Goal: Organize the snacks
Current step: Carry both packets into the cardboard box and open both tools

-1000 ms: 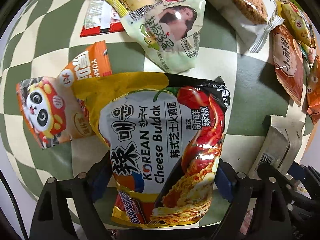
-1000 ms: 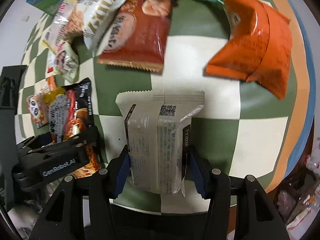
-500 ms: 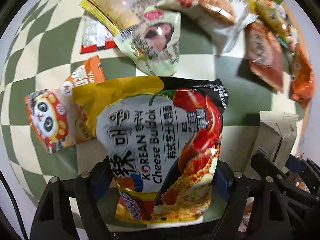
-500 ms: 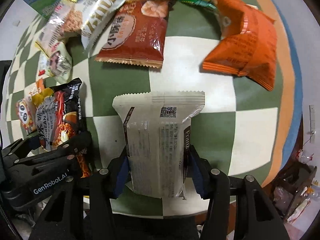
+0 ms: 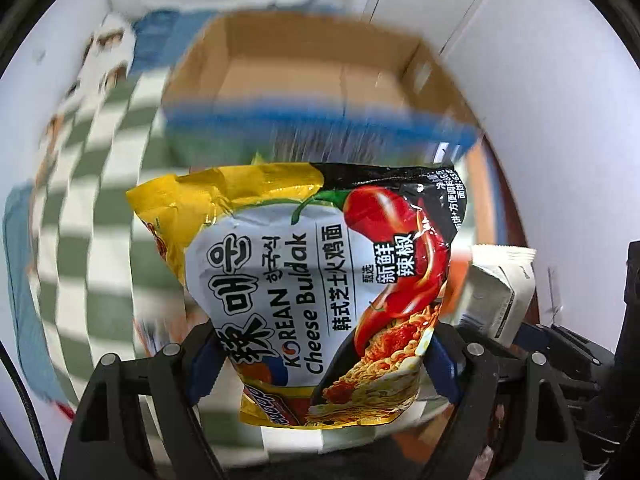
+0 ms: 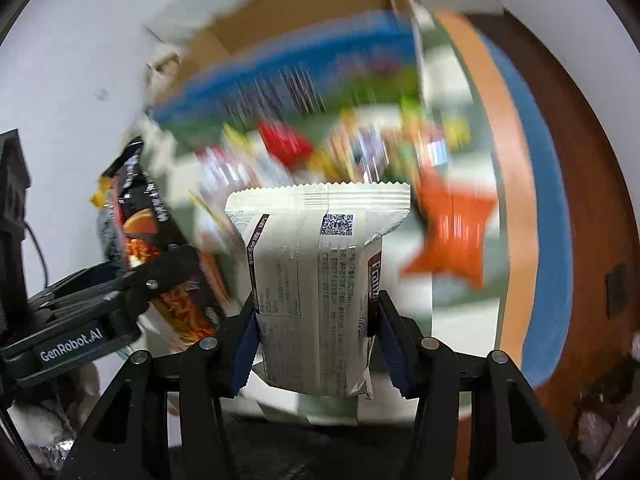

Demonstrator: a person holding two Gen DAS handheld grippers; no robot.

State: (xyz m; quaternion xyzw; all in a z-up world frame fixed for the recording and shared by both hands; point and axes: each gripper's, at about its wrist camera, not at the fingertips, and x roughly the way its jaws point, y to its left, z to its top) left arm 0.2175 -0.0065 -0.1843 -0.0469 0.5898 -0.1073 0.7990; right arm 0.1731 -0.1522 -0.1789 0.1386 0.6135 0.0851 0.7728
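The left gripper (image 5: 320, 364) pinches one noodle packet (image 5: 312, 280); the right gripper (image 6: 316, 336) pinches one white snack pack (image 6: 316, 280). Both are held off the checkered table (image 5: 100, 208), near one open cardboard box (image 5: 316, 76).

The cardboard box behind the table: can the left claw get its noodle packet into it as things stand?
Probably yes. The cardboard box stands open at the top, straight ahead of the left claw, and nothing visible lies between it and the noodle packet. The view is blurred, though.
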